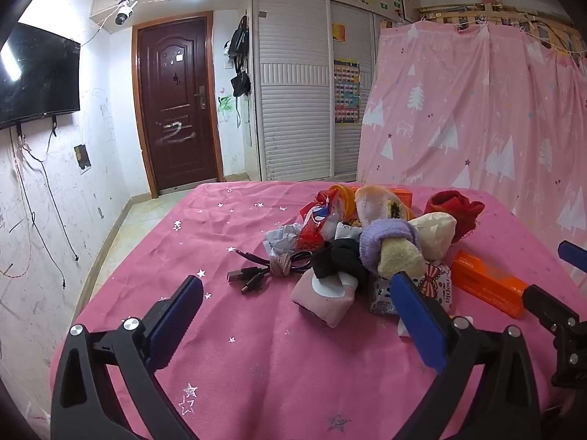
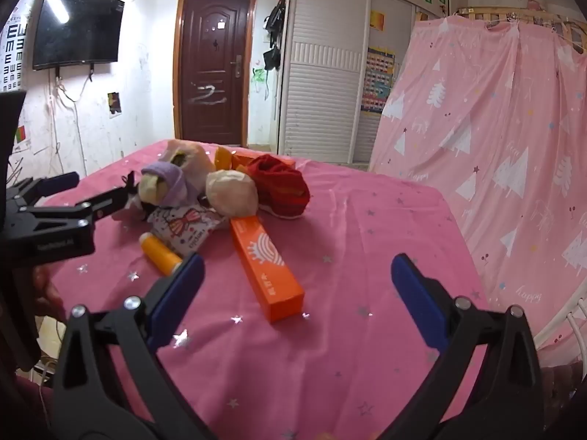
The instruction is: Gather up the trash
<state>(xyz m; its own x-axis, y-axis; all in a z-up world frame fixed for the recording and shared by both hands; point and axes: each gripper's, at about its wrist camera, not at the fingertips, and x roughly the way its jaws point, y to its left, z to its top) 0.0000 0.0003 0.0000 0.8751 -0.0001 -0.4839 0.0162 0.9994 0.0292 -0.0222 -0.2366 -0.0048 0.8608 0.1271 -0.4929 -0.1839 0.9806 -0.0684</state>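
Observation:
A heap of odds and ends lies on the pink star-print cloth (image 1: 227, 242): rolled socks (image 1: 389, 242), a black cable (image 1: 256, 275), a crumpled wrapper (image 1: 282, 238), a tissue pack (image 1: 436, 286) and a red cloth (image 1: 455, 209). An orange box (image 2: 268, 267) and an orange spool (image 2: 161, 253) lie nearest the right gripper. My left gripper (image 1: 297, 286) is open above the cloth, short of the heap, with nothing between its fingers. My right gripper (image 2: 297, 271) is open too, with the orange box's near end just beyond its fingers. The left gripper (image 2: 91, 187) also shows in the right wrist view.
A pink tree-print curtain (image 1: 477, 110) hangs right of the table. Behind stand a white louvred wardrobe (image 1: 293, 91) and a brown door (image 1: 176, 102). A black television (image 1: 36, 73) hangs on the left wall. Floor (image 1: 146, 209) lies past the table's far left edge.

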